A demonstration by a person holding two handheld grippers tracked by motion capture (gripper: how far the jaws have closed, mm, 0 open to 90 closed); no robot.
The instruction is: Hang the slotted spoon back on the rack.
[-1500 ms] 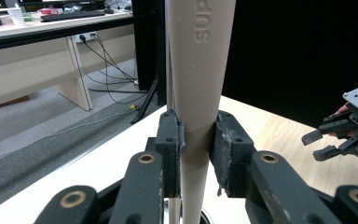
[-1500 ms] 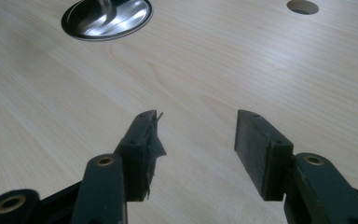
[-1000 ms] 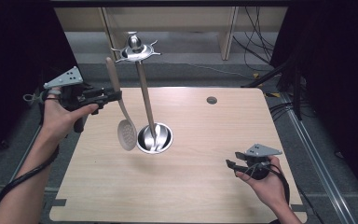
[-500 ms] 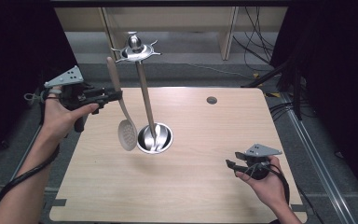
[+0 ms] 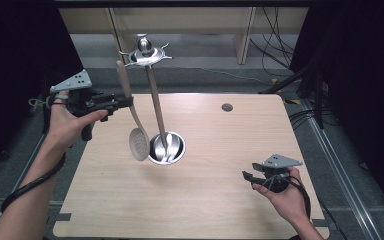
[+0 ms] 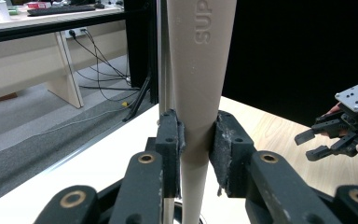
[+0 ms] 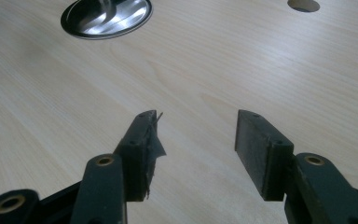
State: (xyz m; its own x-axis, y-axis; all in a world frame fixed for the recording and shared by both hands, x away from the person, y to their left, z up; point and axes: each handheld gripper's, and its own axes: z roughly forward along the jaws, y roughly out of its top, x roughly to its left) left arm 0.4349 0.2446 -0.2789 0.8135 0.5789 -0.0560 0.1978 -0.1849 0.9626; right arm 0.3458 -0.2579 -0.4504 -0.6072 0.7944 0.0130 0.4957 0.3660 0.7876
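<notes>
Beige slotted spoon (image 5: 139,143) is being held aloft beside a steel utensil stand (image 5: 152,95) on the wooden table (image 5: 215,165).

Its handle (image 6: 200,93) is being pinched between the pads of the left claw (image 5: 122,103), head hanging down just above the table, next to the stand's round base (image 5: 166,148); the handle's upper end is being kept near the stand's hooked crown (image 5: 145,54), whether touching it cannot be told; the right claw (image 5: 250,179) is being held with jaws parted and nothing between them, low over the table's near right part, well apart from the stand; judging from the narrow grip on a smooth tapering handle, the spoon is likely to pivot or slide in the pads if swung quickly; the light stand is also at risk of being knocked and tipped should the handle catch a hook, since nothing is steadying it.
</notes>
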